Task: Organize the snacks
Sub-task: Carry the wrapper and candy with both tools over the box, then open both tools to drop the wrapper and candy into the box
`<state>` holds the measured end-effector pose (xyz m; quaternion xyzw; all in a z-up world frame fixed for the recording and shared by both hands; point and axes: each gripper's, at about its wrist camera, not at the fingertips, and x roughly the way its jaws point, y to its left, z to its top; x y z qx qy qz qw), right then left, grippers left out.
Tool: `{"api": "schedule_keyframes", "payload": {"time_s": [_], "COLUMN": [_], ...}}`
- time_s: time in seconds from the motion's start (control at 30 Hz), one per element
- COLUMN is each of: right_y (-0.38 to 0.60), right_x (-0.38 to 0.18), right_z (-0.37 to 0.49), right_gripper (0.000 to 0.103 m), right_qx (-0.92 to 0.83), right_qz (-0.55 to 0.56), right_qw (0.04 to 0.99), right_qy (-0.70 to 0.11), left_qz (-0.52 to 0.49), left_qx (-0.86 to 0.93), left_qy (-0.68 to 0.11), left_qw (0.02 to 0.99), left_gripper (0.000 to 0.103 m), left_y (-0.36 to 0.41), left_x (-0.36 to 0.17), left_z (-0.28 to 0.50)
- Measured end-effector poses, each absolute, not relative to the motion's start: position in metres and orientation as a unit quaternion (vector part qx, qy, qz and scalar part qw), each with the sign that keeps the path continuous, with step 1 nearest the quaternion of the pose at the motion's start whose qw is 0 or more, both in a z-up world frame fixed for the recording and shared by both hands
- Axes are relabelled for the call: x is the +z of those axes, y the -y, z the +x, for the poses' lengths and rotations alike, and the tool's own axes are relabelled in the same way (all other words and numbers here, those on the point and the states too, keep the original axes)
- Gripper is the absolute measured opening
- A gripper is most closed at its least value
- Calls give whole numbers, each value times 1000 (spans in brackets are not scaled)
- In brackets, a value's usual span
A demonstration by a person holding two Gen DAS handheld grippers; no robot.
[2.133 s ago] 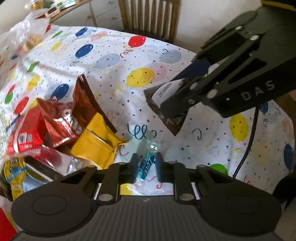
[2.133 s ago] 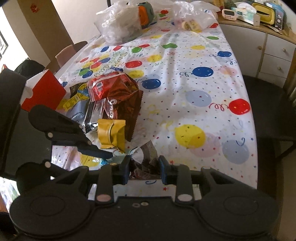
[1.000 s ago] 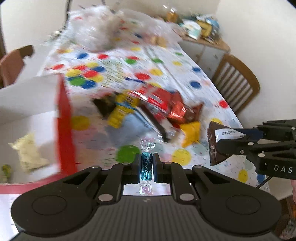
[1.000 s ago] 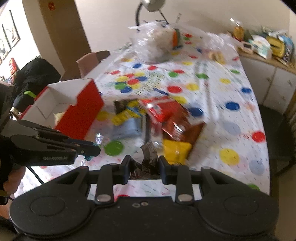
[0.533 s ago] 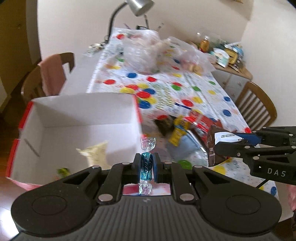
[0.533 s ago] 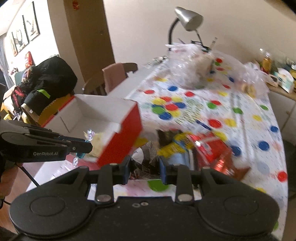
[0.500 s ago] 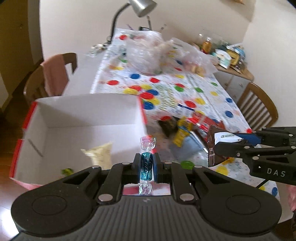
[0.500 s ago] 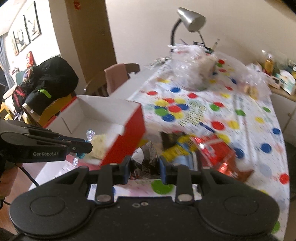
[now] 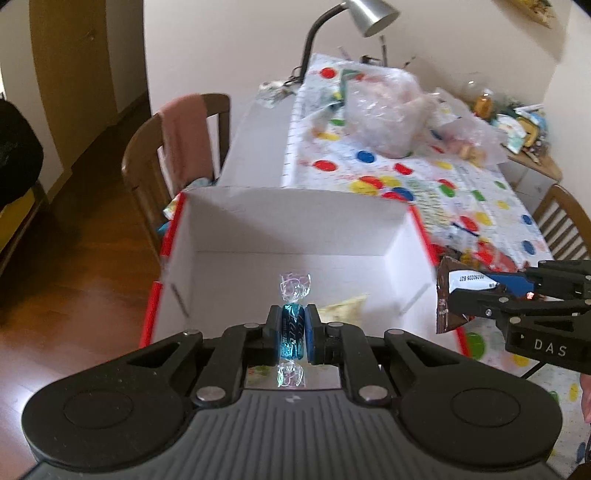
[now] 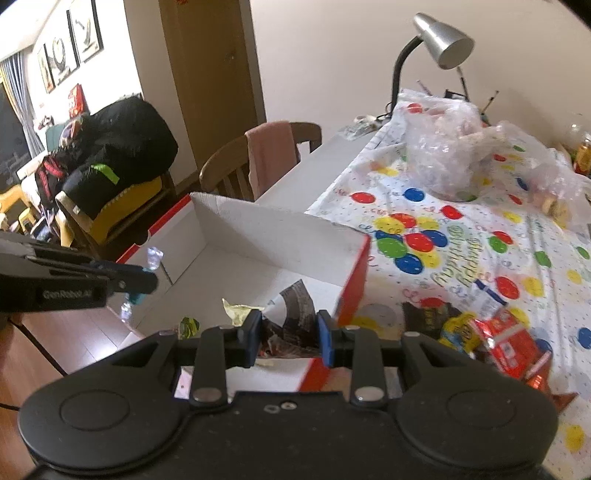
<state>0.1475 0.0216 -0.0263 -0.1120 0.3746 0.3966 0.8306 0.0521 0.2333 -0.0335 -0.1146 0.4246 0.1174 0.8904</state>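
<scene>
My left gripper (image 9: 293, 334) is shut on a blue wrapped candy (image 9: 291, 328) with clear twisted ends, held over the open red-and-white box (image 9: 288, 225). My right gripper (image 10: 290, 330) is shut on a dark brown snack packet (image 10: 291, 314) above the box's near right corner (image 10: 354, 280); that packet (image 9: 452, 295) also shows at the right of the left wrist view. Inside the box lie a pale yellow wrapper (image 10: 240, 308) and a small green sweet (image 10: 188, 325). A heap of red, yellow and brown snack packs (image 10: 491, 332) lies on the balloon-print tablecloth (image 10: 461, 240) right of the box.
Crumpled clear plastic bags (image 10: 454, 147) and a grey desk lamp (image 10: 439, 35) stand at the table's far end. A wooden chair with a pink cloth (image 10: 269, 155) stands beyond the box. Wooden floor (image 9: 92, 277) lies to the left, where a black bag (image 10: 122, 129) rests on another seat.
Both grippers have swung left from the snack heap to the box, each keeping its item. The box now fills the middle of both views.
</scene>
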Motion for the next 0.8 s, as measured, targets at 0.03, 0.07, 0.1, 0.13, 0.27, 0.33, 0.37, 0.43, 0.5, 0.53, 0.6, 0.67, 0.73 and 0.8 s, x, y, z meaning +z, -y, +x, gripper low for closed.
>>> {"api": "schedule_keyframes", "payload": {"time_s": [0.03,0.07,0.1,0.13,0.27,0.33,0.37,0.43,0.5,0.53,0.6,0.67,0.73,0.8], "right_y": [-29,-34,-41,-46,-68,-77,-81,-89,-95,-96,-99,-99,-100,-100], "right_x": [-30,-33,-38,-41,-58,-66,-68,-76,-82,-86,-91,-94,-98,-98], "right_z": [149,150,152,153,158,160,160,160,158,157,156,155,157,156], "right_gripper": [30,30,30,30,30,30,30,30,30,30,30,30,30,29], "right_qx": [396,396,398,397,396,395,396,396,392,390,388,386,383,381], "right_qz": [-116,-118,-121,-125,-138,-148,-152,-163,-173,-176,-180,-182,-183,-184], "right_qw": [829,827,824,822,812,807,804,797,793,791,788,786,786,788], "right_qy": [-377,-381,-386,-389,-407,-414,-417,-425,-434,-437,-443,-446,-450,-447], "left_qz": [-114,-113,-112,-111,-99,-93,-89,-81,-73,-71,-67,-63,-59,-55], "left_qx": [120,122,125,127,129,128,128,123,119,117,113,111,107,104], "left_qy": [-428,-433,-437,-443,-461,-471,-475,-483,-493,-497,-504,-510,-514,-519], "left_qw": [888,886,883,880,872,868,866,863,859,857,854,851,849,847], "left_gripper": [12,12,12,12,12,12,12,12,12,12,12,12,12,12], "left_y": [-239,-244,-247,-252,-263,-265,-266,-265,-263,-262,-261,-259,-256,-253], "left_x": [-37,-40,-44,-49,-64,-72,-76,-83,-90,-93,-99,-104,-109,-112], "left_z": [54,55,59,61,68,72,73,76,80,80,82,83,84,84]}}
